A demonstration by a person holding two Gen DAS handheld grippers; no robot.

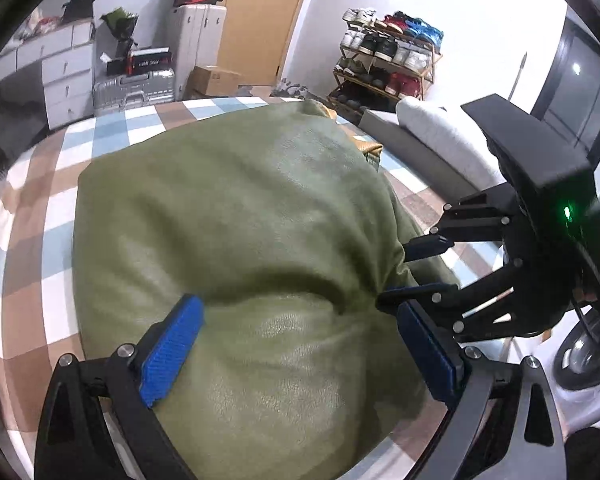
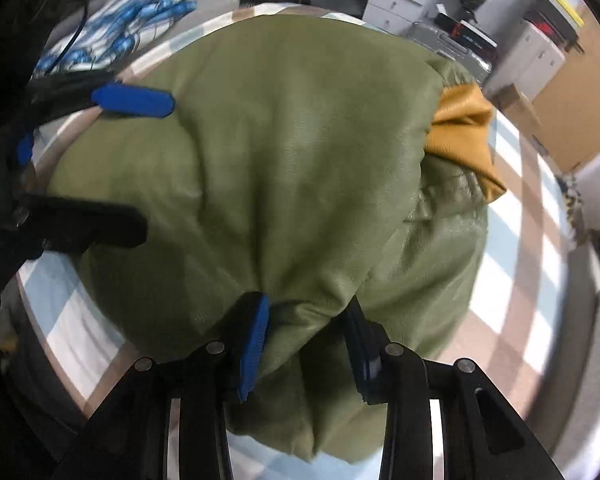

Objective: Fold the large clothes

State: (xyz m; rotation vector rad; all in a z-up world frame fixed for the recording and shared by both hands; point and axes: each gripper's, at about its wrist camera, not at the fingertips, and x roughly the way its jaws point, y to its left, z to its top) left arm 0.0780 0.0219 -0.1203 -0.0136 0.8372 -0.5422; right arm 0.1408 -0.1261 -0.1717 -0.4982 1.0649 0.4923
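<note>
Green jacket [image 1: 236,208] on bed | right tool [image 2: 306,344] pinching it | left tool [image 1: 300,344] spread

Green jacket [image 2: 292,168] looks like faintly glossy, smooth leather; checked bedsheet [image 1: 40,240] matt cloth.

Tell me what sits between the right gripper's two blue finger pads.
A bunched fold of the green jacket fills the gap of the right gripper, seen in the right wrist view. The left gripper straddles the same cloth, jaws wide.

Probably a home bedroom: checked bedsheet [image 1: 40,184], shoe rack [image 1: 384,64], suitcases [image 1: 134,90], white drawers [image 1: 66,70], wooden door [image 1: 260,20].
</note>
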